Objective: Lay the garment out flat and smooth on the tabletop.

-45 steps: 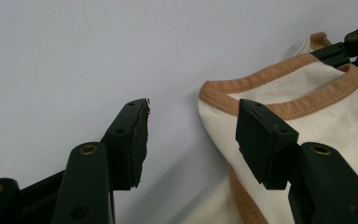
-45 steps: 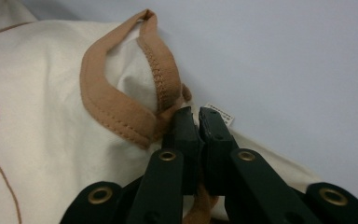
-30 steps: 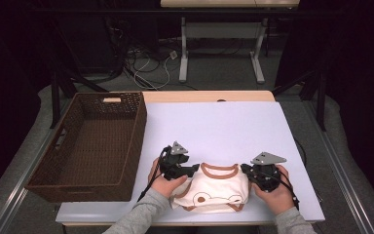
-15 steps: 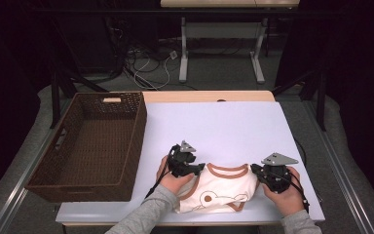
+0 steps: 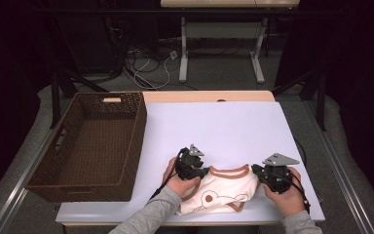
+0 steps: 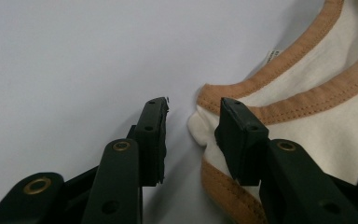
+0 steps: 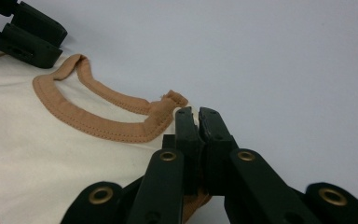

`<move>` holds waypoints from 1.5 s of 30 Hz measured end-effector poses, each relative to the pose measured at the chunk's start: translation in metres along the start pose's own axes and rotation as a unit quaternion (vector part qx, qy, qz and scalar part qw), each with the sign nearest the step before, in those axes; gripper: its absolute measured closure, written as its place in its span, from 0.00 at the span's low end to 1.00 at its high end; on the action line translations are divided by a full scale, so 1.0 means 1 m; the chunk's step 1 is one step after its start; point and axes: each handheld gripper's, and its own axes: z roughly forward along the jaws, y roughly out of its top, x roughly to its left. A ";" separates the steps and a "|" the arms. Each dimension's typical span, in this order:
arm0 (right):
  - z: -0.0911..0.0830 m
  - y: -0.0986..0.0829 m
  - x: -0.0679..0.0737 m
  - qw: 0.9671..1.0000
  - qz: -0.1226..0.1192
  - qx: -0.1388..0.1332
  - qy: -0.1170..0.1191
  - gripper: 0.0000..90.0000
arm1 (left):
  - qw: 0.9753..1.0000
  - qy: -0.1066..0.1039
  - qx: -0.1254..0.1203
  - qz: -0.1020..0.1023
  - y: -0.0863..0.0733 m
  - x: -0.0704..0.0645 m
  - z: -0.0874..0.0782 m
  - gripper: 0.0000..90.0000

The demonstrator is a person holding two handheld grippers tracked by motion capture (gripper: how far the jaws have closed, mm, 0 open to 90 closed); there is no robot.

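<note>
A small cream shirt [image 5: 221,190] with brown trim and a brown print lies flat near the front edge of the white table [image 5: 224,122]. My left gripper [image 5: 200,171] is at its left shoulder. In the left gripper view that gripper [image 6: 193,107] is open, with the shirt's shoulder corner [image 6: 205,126] lying just inside the right jaw. My right gripper [image 5: 256,171] is at the shirt's right shoulder. In the right gripper view it [image 7: 196,112] is shut on the shirt [image 7: 51,149] at the end of the brown collar band [image 7: 163,112]. The left gripper [image 7: 28,32] shows at that view's top left.
A brown wicker basket [image 5: 137,141] stands on the left part of the table, close to the left hand. Beyond the shirt the white tabletop runs bare to the wooden far edge [image 5: 209,96]. Desk legs and cables [image 5: 151,63] are on the floor behind.
Both hands and the shirt have shifted a little to the right and toward me. The shirt lies wider and flatter between the grippers.
</note>
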 end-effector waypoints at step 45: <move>0.035 0.077 0.003 0.998 -0.024 -0.038 0.033 0.97 | 0.994 0.055 -0.064 -0.070 0.045 0.054 -0.071 1.00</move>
